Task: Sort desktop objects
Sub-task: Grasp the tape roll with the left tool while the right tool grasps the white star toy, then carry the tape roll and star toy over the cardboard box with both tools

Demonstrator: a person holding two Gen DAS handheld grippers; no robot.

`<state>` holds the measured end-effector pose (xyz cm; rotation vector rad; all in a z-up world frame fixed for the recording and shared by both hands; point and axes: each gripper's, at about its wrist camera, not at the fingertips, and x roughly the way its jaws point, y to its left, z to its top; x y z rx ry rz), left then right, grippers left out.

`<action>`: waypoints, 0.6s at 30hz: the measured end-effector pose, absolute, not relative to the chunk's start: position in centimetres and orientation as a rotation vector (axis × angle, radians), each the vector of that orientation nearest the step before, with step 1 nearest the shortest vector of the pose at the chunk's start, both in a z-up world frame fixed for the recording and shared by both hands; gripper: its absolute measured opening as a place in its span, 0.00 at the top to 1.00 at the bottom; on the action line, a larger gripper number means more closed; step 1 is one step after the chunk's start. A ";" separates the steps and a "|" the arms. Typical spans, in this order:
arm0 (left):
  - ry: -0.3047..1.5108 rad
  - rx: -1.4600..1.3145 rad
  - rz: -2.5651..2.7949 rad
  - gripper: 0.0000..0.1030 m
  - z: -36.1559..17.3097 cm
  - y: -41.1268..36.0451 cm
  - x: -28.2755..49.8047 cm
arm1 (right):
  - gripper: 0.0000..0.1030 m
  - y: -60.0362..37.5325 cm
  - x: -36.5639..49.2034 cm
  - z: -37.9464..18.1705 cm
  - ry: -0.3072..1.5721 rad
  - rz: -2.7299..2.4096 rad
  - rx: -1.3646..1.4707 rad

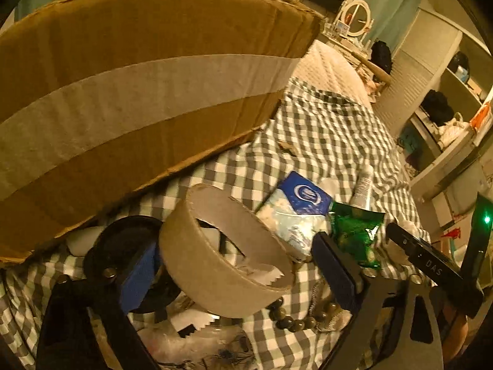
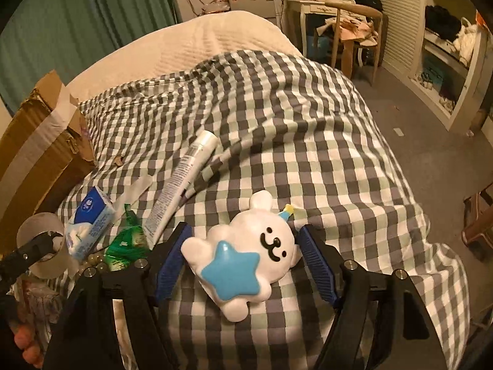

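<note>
A tan tape roll (image 1: 215, 280) sits tilted between the fingers of my left gripper (image 1: 237, 242), which is open. The left blue pad (image 1: 138, 277) lies against the roll, and a gap shows before the right pad (image 1: 336, 268). In the right wrist view the same tape roll (image 2: 27, 228) is at the far left. A white cloud-shaped toy (image 2: 246, 246) with a blue star lies on the checked bedcover (image 2: 308, 123). My right gripper (image 2: 245, 228) straddles the toy, its pads at both sides. Whether they press on it is unclear.
A big taped cardboard box (image 1: 138, 92) fills the left. Near the roll lie a blue tissue packet (image 1: 295, 209), a green wrapper (image 1: 354, 234), a white tube (image 2: 181, 178), dark beads (image 1: 289, 317) and a black round object (image 1: 123, 240). The bed's right edge drops to the floor (image 2: 416, 117).
</note>
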<state>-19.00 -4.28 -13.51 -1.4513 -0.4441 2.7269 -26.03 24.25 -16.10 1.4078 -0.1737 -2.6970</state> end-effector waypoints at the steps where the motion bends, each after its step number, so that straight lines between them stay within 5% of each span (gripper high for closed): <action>1: -0.444 -1.451 2.738 0.15 -13.5 -4.4 -18.9 | 0.30 24.3 -26.0 -16.3 -0.178 -2.699 1.410; 10: -0.437 -1.490 2.788 0.48 -12.9 -5.7 -18.4 | 0.31 23.6 -25.5 -17.0 -0.093 -2.735 1.418; 13: -0.397 -1.445 2.824 0.71 -12.3 -5.8 -17.8 | 0.31 23.4 -25.5 -17.2 -0.073 -2.736 1.432; 18: -0.305 -1.382 2.827 0.73 -11.6 -4.9 -17.2 | 0.32 23.2 -25.3 -17.3 -0.057 -2.749 1.427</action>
